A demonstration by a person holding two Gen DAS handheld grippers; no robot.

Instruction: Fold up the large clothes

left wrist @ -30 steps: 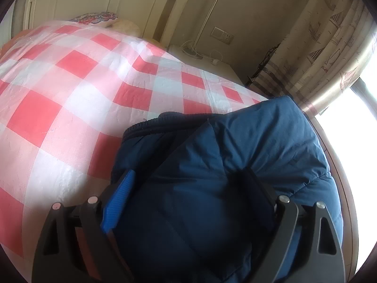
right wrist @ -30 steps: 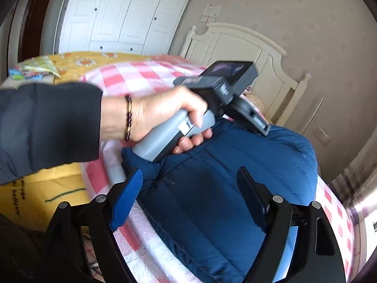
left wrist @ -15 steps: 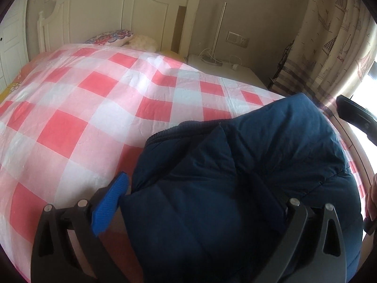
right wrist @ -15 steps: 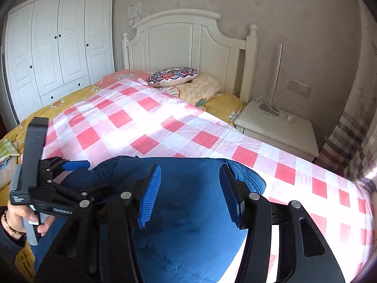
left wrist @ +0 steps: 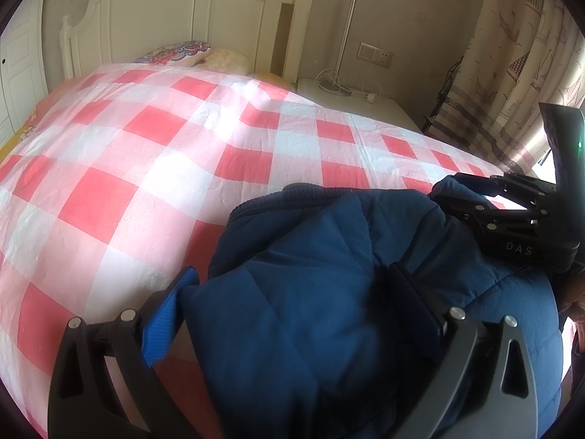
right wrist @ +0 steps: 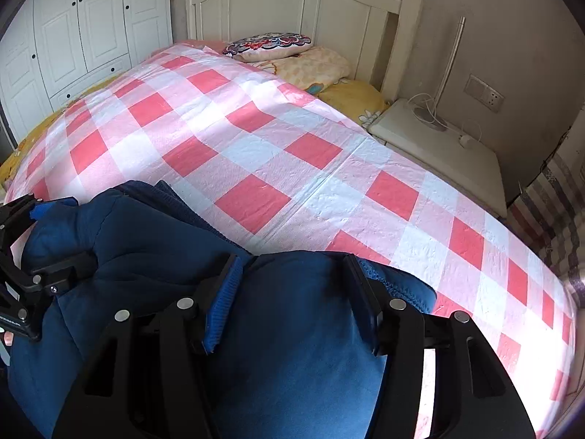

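Item: navy padded jacket (right wrist: 299, 347), bundled on the checked bed (right wrist: 256, 153). Soft, bulky, springy, probably light; best taken at hems. Left claw (left wrist: 292, 314) and right claw (right wrist: 292, 292) each clamp thick folds.

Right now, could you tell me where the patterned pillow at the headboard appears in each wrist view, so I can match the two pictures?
Left wrist view: the patterned pillow sits upper left of centre, at the foot of the white headboard.
Right wrist view: the pillow lies top centre, resting on a yellowish blanket.
Shared landmark: the wall socket, on the wall behind the white bedside table.
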